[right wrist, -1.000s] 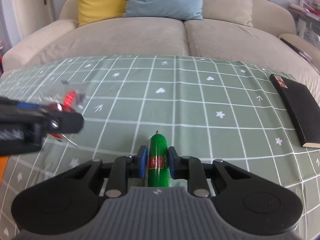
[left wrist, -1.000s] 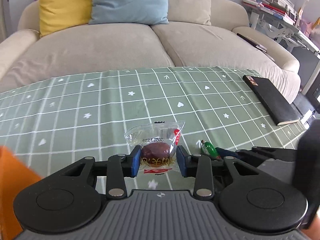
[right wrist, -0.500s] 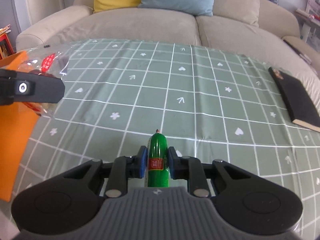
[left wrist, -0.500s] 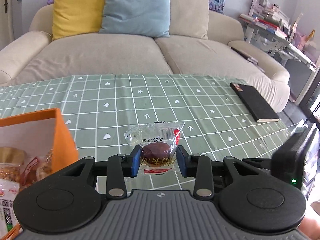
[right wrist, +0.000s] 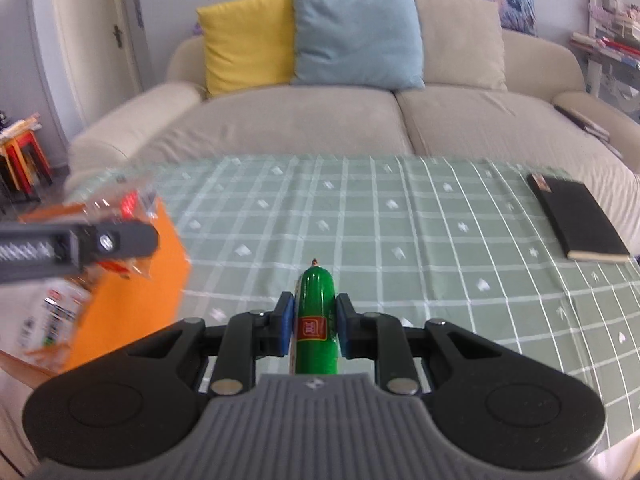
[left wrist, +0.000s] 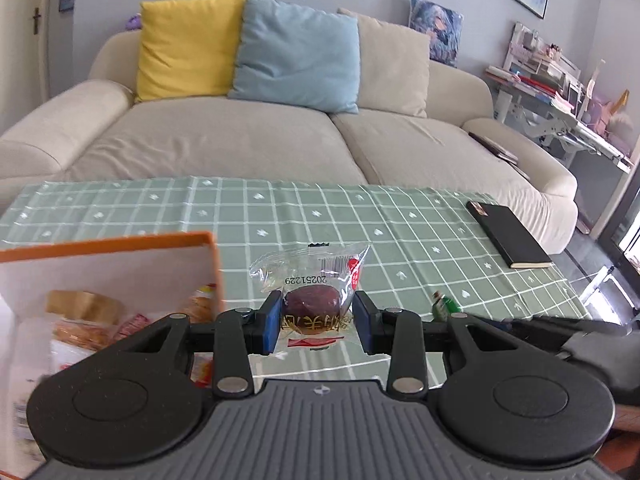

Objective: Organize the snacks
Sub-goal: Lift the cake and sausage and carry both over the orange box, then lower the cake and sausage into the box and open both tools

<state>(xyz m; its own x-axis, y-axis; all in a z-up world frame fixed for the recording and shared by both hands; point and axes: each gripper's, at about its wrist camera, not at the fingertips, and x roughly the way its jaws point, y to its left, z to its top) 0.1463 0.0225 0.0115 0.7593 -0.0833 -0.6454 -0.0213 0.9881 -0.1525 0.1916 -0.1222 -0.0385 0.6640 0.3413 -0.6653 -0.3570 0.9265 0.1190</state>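
Green checked tablecloth [left wrist: 400, 216] below: left tool [left wrist: 316, 322] clamps clear-wrapped brown snack [left wrist: 311, 300], right tool [right wrist: 314, 326] green sausage [right wrist: 316, 320].

The orange box [left wrist: 120, 240] runs off the left edge of the left wrist view, its packets [left wrist: 80, 320] blurred and partly hidden behind the gripper body. In the right wrist view the box [right wrist: 132, 280] at lower left is smeared, its labels unreadable. The sausage's [right wrist: 316, 320] near end hides under the grey housing.
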